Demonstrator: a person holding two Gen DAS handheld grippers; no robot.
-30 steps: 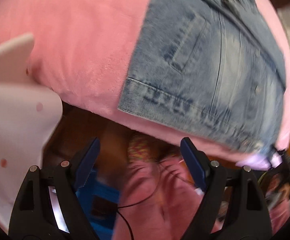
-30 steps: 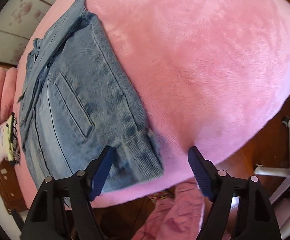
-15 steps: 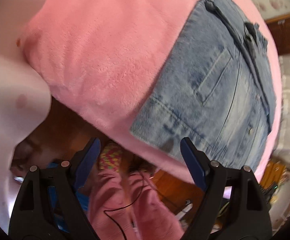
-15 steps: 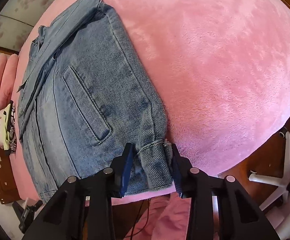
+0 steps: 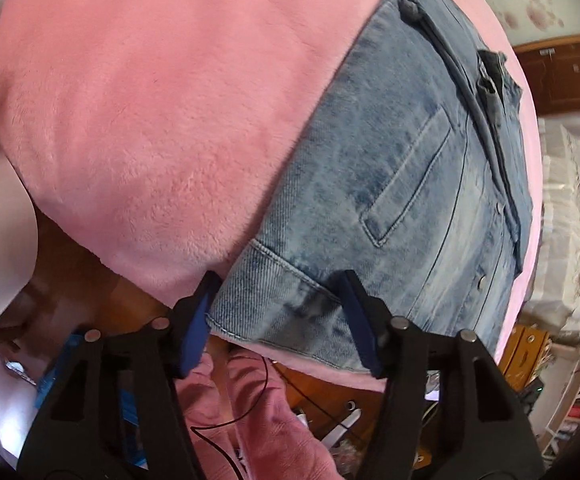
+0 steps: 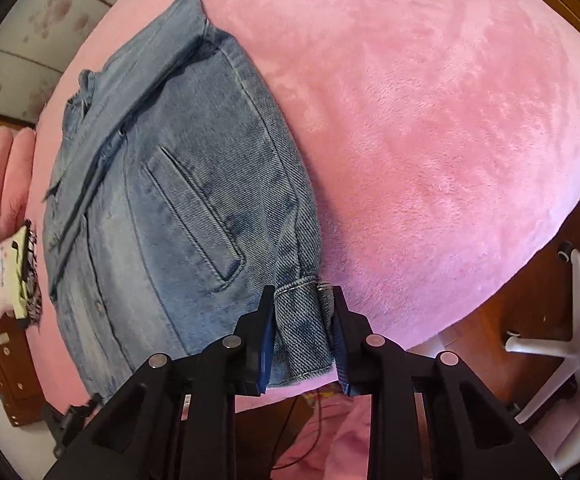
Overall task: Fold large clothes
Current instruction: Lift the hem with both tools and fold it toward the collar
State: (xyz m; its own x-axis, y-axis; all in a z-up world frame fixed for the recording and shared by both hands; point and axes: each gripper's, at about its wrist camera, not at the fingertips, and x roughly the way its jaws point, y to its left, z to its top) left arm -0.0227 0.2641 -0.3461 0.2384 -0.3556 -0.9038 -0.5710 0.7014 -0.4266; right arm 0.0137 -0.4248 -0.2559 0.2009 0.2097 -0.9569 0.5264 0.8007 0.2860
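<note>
Pinching denim jacket [image 6: 194,200] hem (right view), left straddling

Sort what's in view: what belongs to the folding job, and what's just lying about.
Job:
denim jacket, partly folded on the pink blanket
right gripper, clamped on its hem corner
left gripper, open, straddling the other hem corner

Lying about:
white chair base
small printed pouch

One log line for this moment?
blue denim jacket on pink plush blanket | right gripper clamps hem | left gripper open, straddling hem
</note>
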